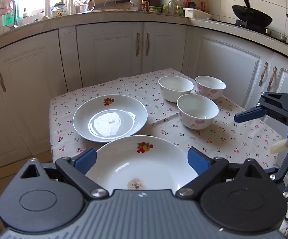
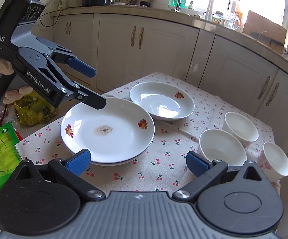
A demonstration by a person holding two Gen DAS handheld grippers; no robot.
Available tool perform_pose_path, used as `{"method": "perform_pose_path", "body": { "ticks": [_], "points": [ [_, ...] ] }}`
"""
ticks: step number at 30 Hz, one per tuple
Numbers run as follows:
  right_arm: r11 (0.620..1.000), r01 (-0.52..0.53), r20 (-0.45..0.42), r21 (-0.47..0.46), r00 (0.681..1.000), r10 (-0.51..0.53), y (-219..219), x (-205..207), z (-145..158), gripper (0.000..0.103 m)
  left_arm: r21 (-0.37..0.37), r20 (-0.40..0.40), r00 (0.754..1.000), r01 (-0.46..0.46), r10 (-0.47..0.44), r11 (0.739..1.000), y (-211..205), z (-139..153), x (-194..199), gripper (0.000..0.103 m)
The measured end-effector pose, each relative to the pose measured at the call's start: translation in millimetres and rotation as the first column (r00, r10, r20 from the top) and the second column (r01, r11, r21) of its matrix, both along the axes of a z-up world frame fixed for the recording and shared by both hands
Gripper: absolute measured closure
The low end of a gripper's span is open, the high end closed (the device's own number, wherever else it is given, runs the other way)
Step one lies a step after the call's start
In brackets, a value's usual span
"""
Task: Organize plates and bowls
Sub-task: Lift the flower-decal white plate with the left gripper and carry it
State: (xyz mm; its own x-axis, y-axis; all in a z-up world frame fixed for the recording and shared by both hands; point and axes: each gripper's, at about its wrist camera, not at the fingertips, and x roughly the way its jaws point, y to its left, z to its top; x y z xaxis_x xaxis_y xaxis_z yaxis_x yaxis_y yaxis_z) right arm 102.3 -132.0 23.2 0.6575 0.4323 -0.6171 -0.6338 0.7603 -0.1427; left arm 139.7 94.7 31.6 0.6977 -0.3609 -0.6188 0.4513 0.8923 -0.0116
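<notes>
Left gripper (image 2: 99, 89) standing wide, empty, hovering over stacked plates' (image 2: 108, 133) rim | right gripper (image 2: 138, 163) gaping, empty | lone plate (image 2: 162, 101) lying beyond, nearer left hand

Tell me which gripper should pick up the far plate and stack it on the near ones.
Probably the left. The left gripper is open just above the near plates, with the far plate right behind them. The right gripper hangs open nearer the bowls.
</notes>
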Motion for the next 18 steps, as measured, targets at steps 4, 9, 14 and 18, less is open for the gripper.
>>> {"method": "perform_pose_path", "body": {
  "ticks": [4,9,14,18],
  "points": [
    [1.0,0.005,0.043,0.008,0.999,-0.005,-5,-2,9,0.0,0.043,0.023,1.0,-0.001,0.0,0.999,-6,-3,-3,0.005],
    [0.999,0.013,0.083,0.034,0.996,-0.015,-13,-2,18,0.0,0.033,0.0,1.0,-0.028,0.028,0.999,-3,0,-1,0.005],
    [0.999,0.019,0.092,0.042,0.995,-0.023,-16,12,22,0.0,-0.003,-0.001,0.997,-0.071,0.071,0.997,7,2,9,0.002],
    [0.999,0.022,0.083,0.045,0.996,-0.025,-16,33,23,0.0,-0.019,-0.006,0.998,-0.061,0.061,0.998,12,3,25,0.002]
  ]
}}
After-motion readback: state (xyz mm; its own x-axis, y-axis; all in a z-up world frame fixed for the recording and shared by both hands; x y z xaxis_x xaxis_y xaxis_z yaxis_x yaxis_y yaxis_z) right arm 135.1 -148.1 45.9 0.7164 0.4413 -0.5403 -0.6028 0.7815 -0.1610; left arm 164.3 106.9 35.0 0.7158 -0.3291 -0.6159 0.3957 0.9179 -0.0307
